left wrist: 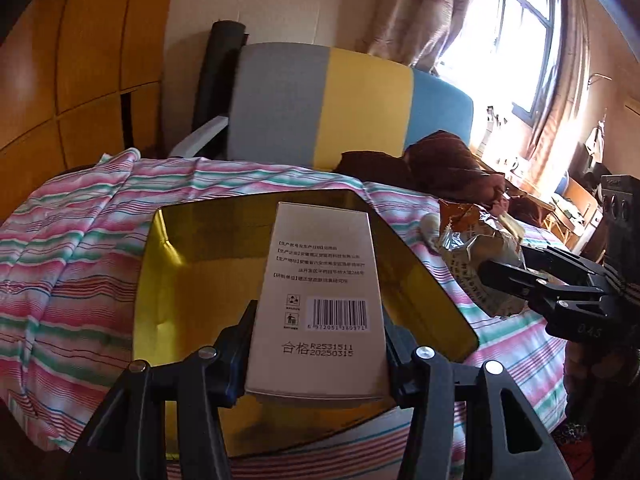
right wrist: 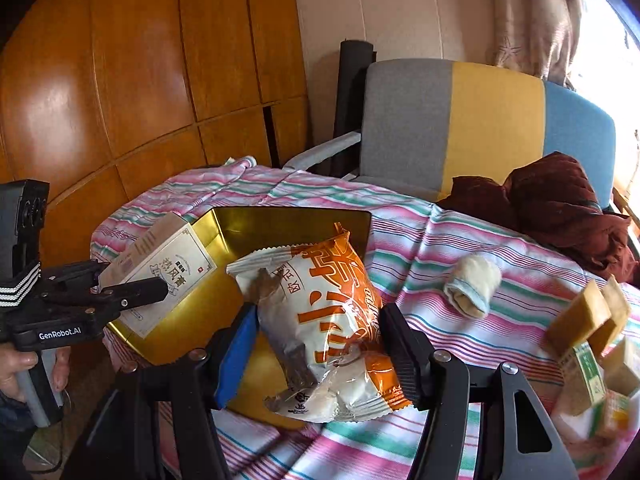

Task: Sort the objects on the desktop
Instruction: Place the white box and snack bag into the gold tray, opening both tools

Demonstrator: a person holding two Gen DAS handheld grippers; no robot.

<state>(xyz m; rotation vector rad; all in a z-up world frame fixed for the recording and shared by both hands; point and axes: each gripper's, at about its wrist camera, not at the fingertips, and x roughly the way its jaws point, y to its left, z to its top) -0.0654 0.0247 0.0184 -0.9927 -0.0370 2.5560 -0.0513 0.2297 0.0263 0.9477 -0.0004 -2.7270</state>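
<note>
With the left gripper [left wrist: 318, 344] clamped on the box [left wrist: 320, 296] over the gold tray [left wrist: 160, 280] and the right gripper [right wrist: 316, 344] pinching the snack bag [right wrist: 324, 320] above the tray's near edge, lower each flat before opening the jaws.

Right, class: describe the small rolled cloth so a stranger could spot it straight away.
Start at the table with the striped cloth and find the gold tray. To the tray's right, past the orange snack bag, lies the rolled cloth alone on the stripes. It is the only soft cream roll; the boxes nearby are hard-edged.
</note>
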